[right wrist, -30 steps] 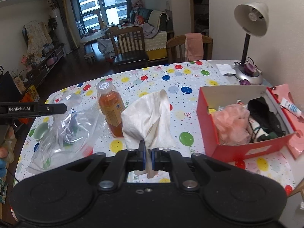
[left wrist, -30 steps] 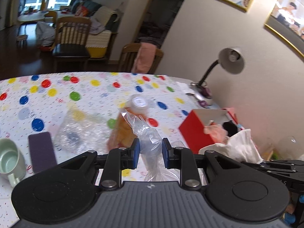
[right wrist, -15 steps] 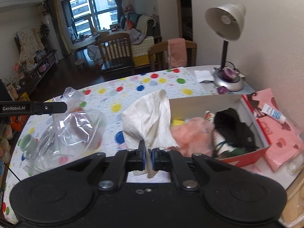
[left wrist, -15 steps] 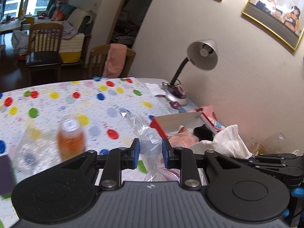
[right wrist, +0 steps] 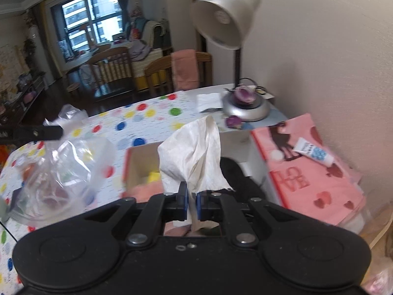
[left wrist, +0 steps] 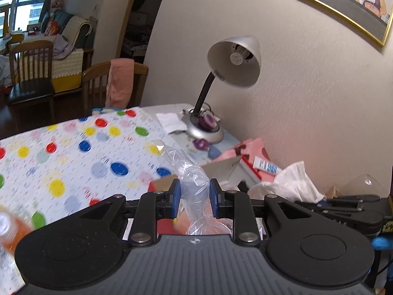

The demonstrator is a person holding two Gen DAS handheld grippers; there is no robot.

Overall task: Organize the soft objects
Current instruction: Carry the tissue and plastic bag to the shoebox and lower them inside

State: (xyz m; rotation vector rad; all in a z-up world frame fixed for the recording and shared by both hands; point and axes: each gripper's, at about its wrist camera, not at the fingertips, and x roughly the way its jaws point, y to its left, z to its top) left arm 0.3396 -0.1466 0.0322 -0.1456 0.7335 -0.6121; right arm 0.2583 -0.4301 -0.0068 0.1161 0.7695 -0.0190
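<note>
My left gripper (left wrist: 194, 198) is shut on a clear plastic bag (left wrist: 190, 172) and holds it above the near end of the red cardboard box (left wrist: 157, 184). The bag also shows hanging at the left in the right wrist view (right wrist: 61, 167). My right gripper (right wrist: 192, 202) is shut on a crumpled white tissue (right wrist: 194, 152) and holds it over the red box (right wrist: 137, 157), which holds a pink cloth (right wrist: 147, 191), a yellow item (right wrist: 154, 176) and a black cloth (right wrist: 233, 177). The tissue also shows at the right in the left wrist view (left wrist: 289, 184).
A silver desk lamp (right wrist: 228, 24) stands on the table's far right corner by the wall. A pink box lid (right wrist: 307, 172) with a small tube (right wrist: 314, 152) lies right of the box. An orange drink bottle (left wrist: 9, 228) stands at the left. Chairs (left wrist: 115, 83) stand beyond the polka-dot table (left wrist: 73, 152).
Both grippers have moved right toward the wall, carrying the bag and the tissue over the red box. The bottle has slid to the left edge of the left view.
</note>
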